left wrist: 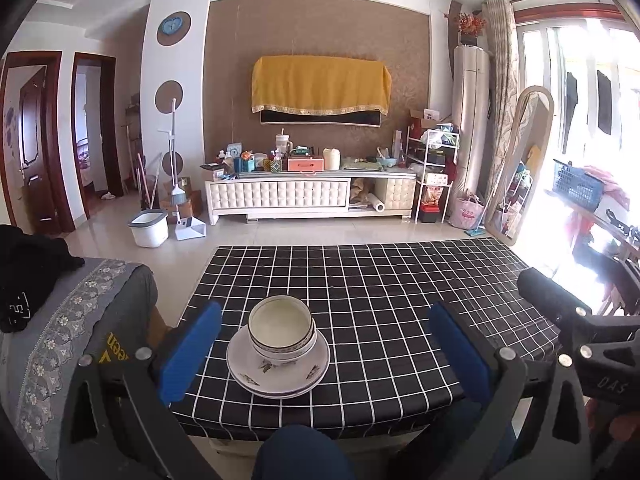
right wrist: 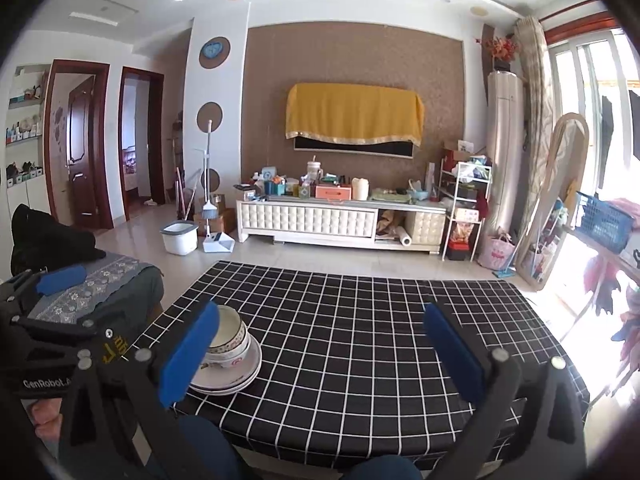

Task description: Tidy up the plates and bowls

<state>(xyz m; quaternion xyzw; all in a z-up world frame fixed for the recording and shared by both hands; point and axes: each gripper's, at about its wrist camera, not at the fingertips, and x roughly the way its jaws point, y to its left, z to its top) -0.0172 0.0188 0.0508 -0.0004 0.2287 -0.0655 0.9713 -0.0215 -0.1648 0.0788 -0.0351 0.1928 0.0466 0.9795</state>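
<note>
Both grippers, left gripper (left wrist: pixel 326 350) and right gripper (right wrist: pixel 320 354), are hanging open; stacked bowls (left wrist: pixel 281 330) and plates (left wrist: pixel 278 364) are looking fragile, slippery, best gripped by a rim.

Checked tabletop (right wrist: pixel 360 320) bare across middle, far and right stretches, open passage there, sole obstacle a stack of bowls (left wrist: pixel 281 330) on plates (left wrist: pixel 278 364) near front-left edge, sofa arm (left wrist: pixel 92 312) just beside left edge
</note>
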